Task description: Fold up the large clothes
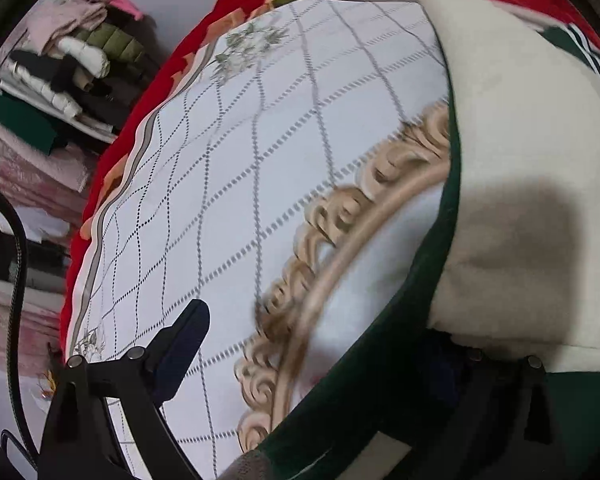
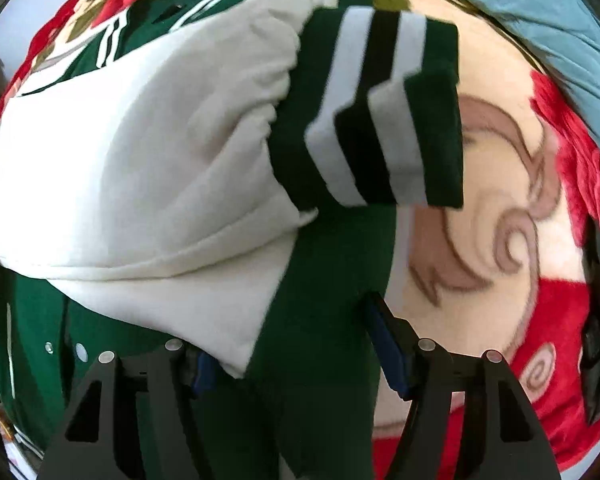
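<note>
Right gripper (image 2: pixel 296 352) spread, straddling jacket (image 2: pixel 324 280) hem, poised to pinch for folding; left gripper (image 1: pixel 332 364) likewise spread beside hem.

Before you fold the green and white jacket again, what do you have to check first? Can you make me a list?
1. Jacket between the right gripper fingers: ok.
2. Right fingers pressing on it: cannot tell.
3. Left gripper fingers spread, one over the bedsheet, one at the jacket's edge: ok.
4. Striped cuff lying on top, not trapped: ok.
5. White sleeve smooth: not ok, puffy and wrinkled.
</note>
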The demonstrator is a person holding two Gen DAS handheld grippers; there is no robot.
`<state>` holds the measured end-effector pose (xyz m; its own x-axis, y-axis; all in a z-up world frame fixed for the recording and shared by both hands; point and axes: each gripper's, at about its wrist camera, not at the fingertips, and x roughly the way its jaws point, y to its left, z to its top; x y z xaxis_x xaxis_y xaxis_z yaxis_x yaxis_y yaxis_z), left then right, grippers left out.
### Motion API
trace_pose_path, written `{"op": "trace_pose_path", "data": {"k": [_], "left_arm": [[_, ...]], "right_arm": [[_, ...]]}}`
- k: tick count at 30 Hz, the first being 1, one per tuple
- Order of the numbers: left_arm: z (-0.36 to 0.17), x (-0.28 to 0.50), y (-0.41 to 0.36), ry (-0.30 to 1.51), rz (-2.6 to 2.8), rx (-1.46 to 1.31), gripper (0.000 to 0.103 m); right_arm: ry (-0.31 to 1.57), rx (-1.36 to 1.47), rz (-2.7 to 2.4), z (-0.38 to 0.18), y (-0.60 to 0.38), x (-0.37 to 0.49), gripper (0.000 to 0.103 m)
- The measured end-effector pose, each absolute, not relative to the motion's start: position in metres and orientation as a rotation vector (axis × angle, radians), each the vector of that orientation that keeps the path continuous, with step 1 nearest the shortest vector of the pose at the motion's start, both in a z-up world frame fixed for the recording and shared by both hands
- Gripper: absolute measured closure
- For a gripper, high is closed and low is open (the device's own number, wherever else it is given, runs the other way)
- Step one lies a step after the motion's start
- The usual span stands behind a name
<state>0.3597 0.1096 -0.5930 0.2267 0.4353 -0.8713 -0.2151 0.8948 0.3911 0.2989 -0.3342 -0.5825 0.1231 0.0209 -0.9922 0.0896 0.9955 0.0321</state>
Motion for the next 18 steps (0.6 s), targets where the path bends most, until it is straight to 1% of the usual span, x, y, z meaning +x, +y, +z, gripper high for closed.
{"op": "trace_pose_path", "data": {"k": [6,10,15,18], "left_arm": [[-0.590,0.379,0.159,1.265,0.506,0.158,0.005],[-0.586,0.383,0.198,1.255,0.553,0.159,0.005],[-0.586,0.385,0.249,1.264,0.582,0.157,0.005],[-0.593,0.390,0.257,1.266,0.552,0.215,0.005]], "right_arm": [[1.408,0.055,0.021,-0.573,-0.285,0.338,0.036],[1.389,0.041,0.095,-0.569,-0.234,0.367,0.036],[1.404,0.103,0.185,-0.570,-0.184,0.389,0.037],[1.411,0.123,0.192,-0.572,-0.171,0.400,0.037]]}}
